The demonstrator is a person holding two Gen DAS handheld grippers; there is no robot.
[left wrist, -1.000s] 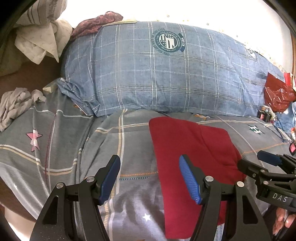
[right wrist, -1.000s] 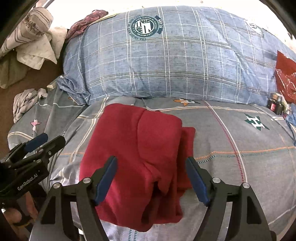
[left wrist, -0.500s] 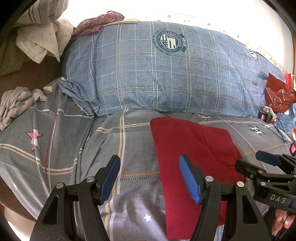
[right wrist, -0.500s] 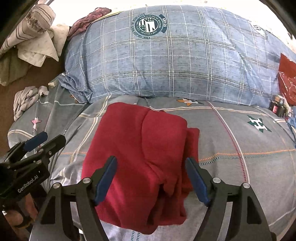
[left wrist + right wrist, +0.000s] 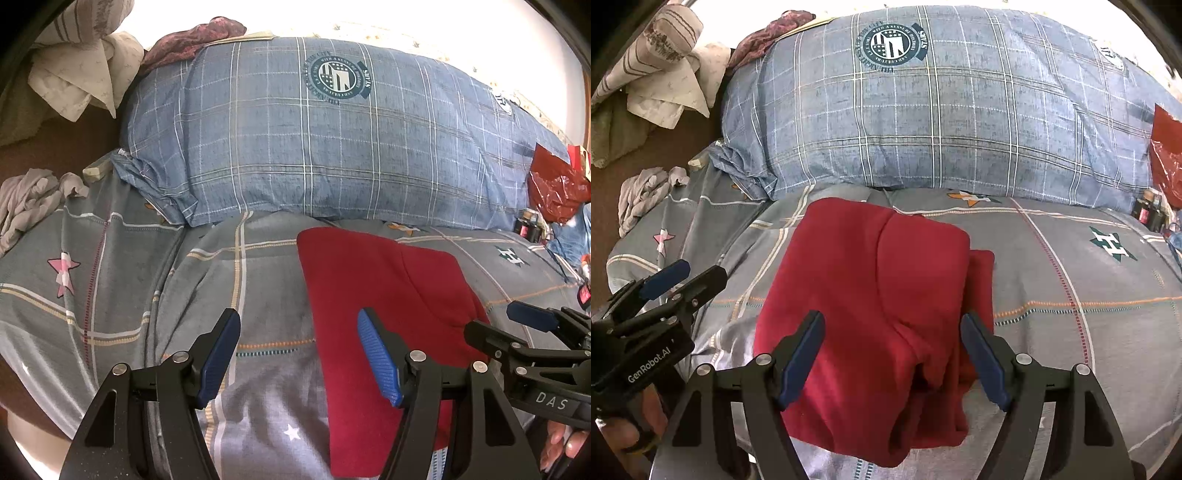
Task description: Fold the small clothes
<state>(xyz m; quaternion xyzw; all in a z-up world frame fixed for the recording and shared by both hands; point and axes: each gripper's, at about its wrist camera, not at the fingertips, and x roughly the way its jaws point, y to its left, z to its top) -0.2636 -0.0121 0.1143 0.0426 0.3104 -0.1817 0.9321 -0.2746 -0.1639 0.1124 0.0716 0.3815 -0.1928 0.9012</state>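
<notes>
Garment: folded red knit garment flat on grey plaid bed cover
Left hand-held gripper: wide, empty, beside garment
Right hand-held gripper: wide, empty, over garment
Behind: blue plaid pillow

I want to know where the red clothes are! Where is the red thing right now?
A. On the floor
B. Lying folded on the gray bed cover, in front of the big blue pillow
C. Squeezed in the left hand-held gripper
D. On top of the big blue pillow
B: the red garment lies folded on the gray bed cover, in front of the blue pillow, and both the left hand-held gripper and the right hand-held gripper are open and holding nothing.
</notes>
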